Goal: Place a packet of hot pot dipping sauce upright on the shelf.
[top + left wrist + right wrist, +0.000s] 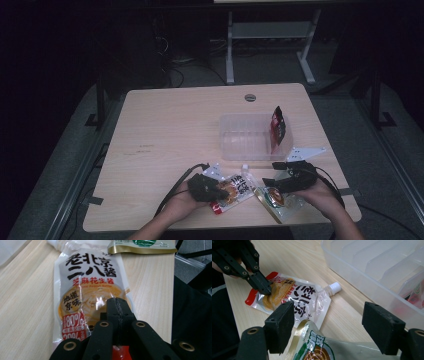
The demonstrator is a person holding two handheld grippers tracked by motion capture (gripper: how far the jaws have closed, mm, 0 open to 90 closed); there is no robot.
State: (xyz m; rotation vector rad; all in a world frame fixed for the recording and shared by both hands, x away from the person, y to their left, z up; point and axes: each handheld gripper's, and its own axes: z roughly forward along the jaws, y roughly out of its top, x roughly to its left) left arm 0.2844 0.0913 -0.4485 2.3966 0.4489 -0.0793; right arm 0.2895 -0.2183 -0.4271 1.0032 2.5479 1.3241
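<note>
Lying flat on the table [165, 130], just in front of the clear bin [248, 137] – a white sauce pouch [234, 190] with a screw cap [335, 287]. Printed words readable up close in the left gripper view, not from above. Left gripper [117, 305] pressed closed, tips resting on the pouch. Right gripper [328, 327] wide open over a green-and-gold pouch [319, 350] beside it. Inside the bin – a red packet [278, 125] standing up.
</note>
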